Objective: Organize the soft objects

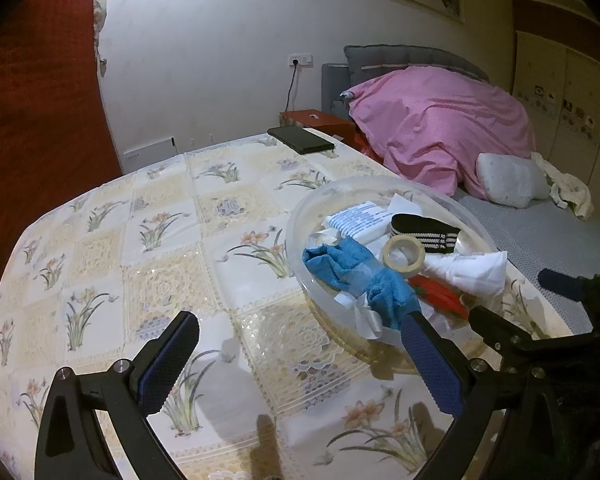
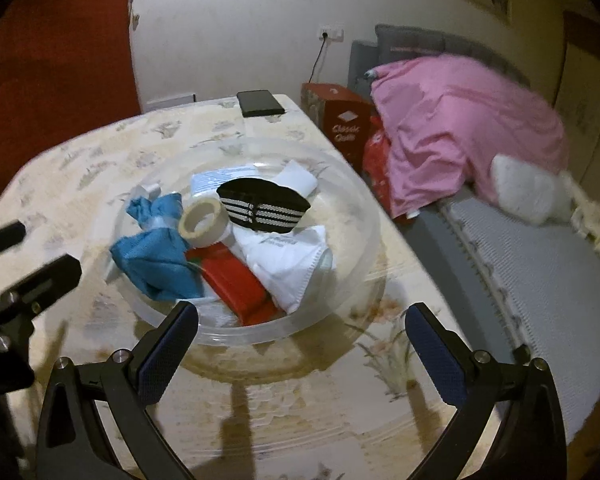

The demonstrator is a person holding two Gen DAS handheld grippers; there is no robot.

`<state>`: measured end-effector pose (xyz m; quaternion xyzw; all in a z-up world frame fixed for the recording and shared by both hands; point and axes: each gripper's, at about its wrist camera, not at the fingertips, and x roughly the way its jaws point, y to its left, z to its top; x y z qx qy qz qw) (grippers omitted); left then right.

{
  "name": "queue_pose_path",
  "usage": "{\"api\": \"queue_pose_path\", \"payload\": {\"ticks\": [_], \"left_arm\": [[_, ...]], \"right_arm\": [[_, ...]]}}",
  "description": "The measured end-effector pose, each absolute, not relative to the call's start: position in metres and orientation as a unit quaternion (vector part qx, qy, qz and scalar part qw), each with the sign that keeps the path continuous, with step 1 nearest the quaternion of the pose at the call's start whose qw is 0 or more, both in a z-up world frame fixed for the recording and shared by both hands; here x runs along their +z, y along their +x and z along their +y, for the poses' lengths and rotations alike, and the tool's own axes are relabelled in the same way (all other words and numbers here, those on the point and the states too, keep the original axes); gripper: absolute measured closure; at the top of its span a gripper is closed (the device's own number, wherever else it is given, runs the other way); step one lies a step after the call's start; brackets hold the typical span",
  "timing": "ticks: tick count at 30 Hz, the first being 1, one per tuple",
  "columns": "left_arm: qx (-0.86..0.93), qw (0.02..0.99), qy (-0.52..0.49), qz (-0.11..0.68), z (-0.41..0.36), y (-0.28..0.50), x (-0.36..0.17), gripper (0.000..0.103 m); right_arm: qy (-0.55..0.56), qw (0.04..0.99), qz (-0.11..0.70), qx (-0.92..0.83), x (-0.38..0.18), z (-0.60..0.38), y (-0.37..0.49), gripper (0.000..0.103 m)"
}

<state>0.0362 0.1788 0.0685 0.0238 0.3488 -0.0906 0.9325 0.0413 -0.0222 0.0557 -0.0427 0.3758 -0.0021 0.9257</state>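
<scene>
A clear plastic bowl [image 1: 300, 216] [image 2: 356, 264] stands on the floral tablecloth and holds a blue cloth [image 1: 340, 264] [image 2: 156, 252], a roll of tape [image 1: 404, 254] [image 2: 204, 220], a black sock with white stripes [image 1: 428, 232] [image 2: 260, 204], a white mask [image 1: 472, 276] [image 2: 292, 264], a red pouch [image 1: 440, 296] [image 2: 236, 280] and white packets. My left gripper [image 1: 300, 354] is open to the left of the bowl, its right finger near the blue cloth. My right gripper [image 2: 300, 352] hangs open just before the bowl's near rim, holding nothing.
A black phone [image 1: 300, 139] [image 2: 260, 103] lies at the table's far edge. To the right is a bed with a pink quilt [image 1: 440, 128] [image 2: 460, 120] and a white pillow [image 1: 508, 180]. A red box [image 2: 344, 120] sits between table and bed.
</scene>
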Motion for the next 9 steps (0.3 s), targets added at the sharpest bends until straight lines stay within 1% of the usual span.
{"api": "queue_pose_path", "payload": {"ticks": [9], "left_arm": [[-0.095, 0.930, 0.027, 0.353, 0.176, 0.037, 0.066, 0.000]], "right_arm": [[-0.064, 0.924, 0.377, 0.018, 0.053, -0.009, 0.039, 0.000]]}}
